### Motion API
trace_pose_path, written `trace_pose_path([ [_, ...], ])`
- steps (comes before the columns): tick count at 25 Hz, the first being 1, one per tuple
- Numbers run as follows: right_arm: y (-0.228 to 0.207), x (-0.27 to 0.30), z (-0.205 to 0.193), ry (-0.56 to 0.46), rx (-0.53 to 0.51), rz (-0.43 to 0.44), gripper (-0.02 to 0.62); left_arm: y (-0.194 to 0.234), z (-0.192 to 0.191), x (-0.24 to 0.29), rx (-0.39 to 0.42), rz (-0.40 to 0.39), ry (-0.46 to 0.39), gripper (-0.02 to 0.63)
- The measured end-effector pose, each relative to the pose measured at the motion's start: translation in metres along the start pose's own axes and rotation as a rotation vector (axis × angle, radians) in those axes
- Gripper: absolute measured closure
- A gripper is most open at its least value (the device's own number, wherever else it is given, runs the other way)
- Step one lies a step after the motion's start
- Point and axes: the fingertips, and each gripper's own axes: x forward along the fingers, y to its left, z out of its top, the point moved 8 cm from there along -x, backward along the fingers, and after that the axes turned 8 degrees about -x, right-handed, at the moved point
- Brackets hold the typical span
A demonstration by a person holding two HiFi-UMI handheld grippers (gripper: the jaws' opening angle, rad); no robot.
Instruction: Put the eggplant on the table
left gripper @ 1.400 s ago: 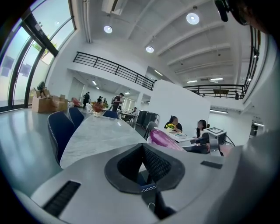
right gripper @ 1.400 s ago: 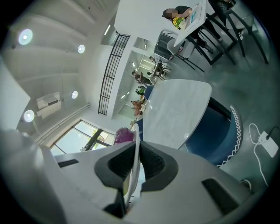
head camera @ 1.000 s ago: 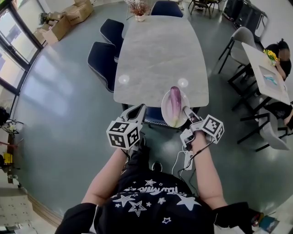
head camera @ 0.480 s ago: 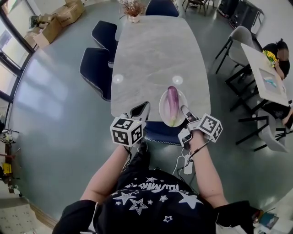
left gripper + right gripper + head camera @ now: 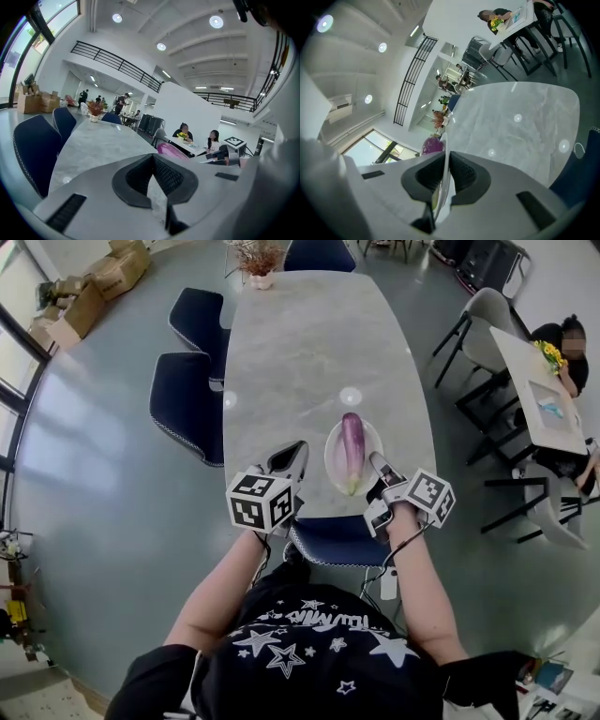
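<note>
A purple eggplant (image 5: 351,450) lies lengthwise on a white plate (image 5: 335,463) over the near end of the marble table (image 5: 309,343). My right gripper (image 5: 376,466) is shut on the plate's right rim; the right gripper view shows the thin rim (image 5: 446,149) pinched between the pads, with the eggplant (image 5: 431,146) behind. Whether the plate rests on the table or hangs just above it, I cannot tell. My left gripper (image 5: 292,455) hovers left of the plate, jaws together and holding nothing. Its own view catches the eggplant (image 5: 171,151) past the right jaw.
A dark blue chair (image 5: 339,540) is tucked under the table's near edge, and two more (image 5: 184,396) stand along its left side. A flower vase (image 5: 260,262) sits at the far end. Another table (image 5: 536,390) with a seated person is to the right.
Both grippers and the plate with the eggplant have moved forward, from the table's near edge to over the tabletop. The right gripper's hold on the rim is unchanged.
</note>
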Motion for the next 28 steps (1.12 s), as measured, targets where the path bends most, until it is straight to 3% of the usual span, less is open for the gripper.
trace_pose_path([
  [11,0.014,0.059,0.023,-0.077,0.014,-0.075,0.569,0.059,0.035,0.046,-0.026,-0.084,0.036,0.598],
  [16,0.014,0.074,0.036,-0.101,0.032,-0.095,0.569,0.063,0.045,0.067,-0.026,-0.119,0.049,0.598],
  [28,-0.017,0.095,0.056,-0.077,0.018,-0.114,0.569,0.064,0.041,0.099,-0.024,-0.076,0.074,0.598],
])
